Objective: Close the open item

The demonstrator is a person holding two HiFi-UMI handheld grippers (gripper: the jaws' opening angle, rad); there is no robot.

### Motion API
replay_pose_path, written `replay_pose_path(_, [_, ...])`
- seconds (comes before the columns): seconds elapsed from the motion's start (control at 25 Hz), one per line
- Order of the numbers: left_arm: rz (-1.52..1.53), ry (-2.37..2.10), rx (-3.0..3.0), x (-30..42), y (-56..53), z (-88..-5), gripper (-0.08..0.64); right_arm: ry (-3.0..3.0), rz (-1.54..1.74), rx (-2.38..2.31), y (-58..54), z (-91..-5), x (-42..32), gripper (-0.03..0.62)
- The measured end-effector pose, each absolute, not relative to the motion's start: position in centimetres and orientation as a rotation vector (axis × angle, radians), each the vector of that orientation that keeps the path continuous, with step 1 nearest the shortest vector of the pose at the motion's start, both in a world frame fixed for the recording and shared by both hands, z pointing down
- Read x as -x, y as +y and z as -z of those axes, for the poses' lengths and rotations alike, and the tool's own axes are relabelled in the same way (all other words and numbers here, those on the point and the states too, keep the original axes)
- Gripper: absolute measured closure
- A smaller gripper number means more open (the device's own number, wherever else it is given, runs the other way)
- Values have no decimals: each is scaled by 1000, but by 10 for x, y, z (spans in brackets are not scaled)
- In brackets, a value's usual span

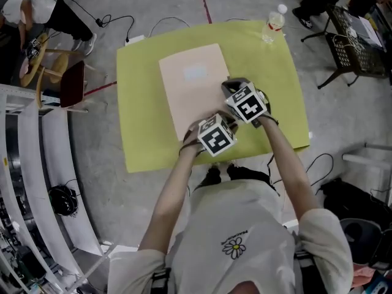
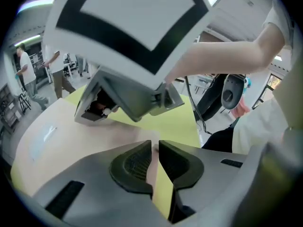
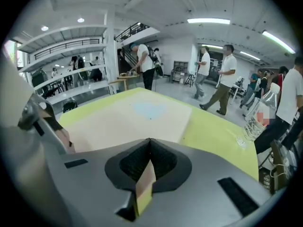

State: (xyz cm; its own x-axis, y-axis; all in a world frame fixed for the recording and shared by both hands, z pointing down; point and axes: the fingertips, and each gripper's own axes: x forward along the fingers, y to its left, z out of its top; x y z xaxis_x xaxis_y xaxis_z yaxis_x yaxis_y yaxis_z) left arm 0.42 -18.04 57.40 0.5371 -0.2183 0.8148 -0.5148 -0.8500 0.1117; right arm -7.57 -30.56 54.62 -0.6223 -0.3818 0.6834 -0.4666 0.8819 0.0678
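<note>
A pale pink folder (image 1: pixel 193 84) lies flat and closed on the yellow-green table cover (image 1: pixel 141 103). Both grippers sit at its near right corner. My left gripper (image 1: pixel 210 126) is low over the folder's near edge; in the left gripper view its jaws (image 2: pixel 155 151) stand a narrow slit apart, with only the folder (image 2: pixel 71 136) and the cover showing through. My right gripper (image 1: pixel 234 89) rests at the folder's right edge and fills the top of the left gripper view (image 2: pixel 128 98). Its tips (image 3: pixel 150 145) meet, and nothing is between them. The folder (image 3: pixel 128 117) stretches ahead of it.
A clear water bottle (image 1: pixel 274 22) stands at the table's far right corner, also seen in the right gripper view (image 3: pixel 248 134). A chair (image 1: pixel 67 84) is left of the table and a wire rack (image 1: pixel 355 48) is at the right. Cables lie on the floor. Several people walk in the background.
</note>
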Motion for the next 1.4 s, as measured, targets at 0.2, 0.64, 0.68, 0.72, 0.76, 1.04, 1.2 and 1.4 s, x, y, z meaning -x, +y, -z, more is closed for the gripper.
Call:
replay_pose_path(0.2, [-1207,-604,-2446,0,-182,-573,506,-2219,-184,-566,-313,-561,80,580])
replay_pose_path(0.64, [-1188,-645,-2445,0,-183,-574,506,-2199,-262,-558,-318,-565,79,580])
replay_pose_path(0.68, [-1181,-648,-2444,0,-183,-574,505,-2203,-264,-561,-318,-565,79,580])
replay_pose_path(0.72, [-1169,-649,-2442,-1,-183,-574,503,-2211,-283,-565,-318,-564,78,580])
replay_pose_path(0.76, [-1151,-646,-2438,-1,-183,-573,503,-2221,-312,-571,-319,-563,77,580])
replay_pose_path(1.04, [-798,-819,-2418,21,-202,-530,504,-2393,-364,-729,-332,-501,72,580])
replay_pose_path(1.2, [-513,-1158,-2447,60,-230,-459,515,-2567,-359,-839,-336,-432,69,580])
replay_pose_path(1.4, [-58,-1401,-2399,101,-239,-368,529,-2753,-279,-955,-322,-356,59,580])
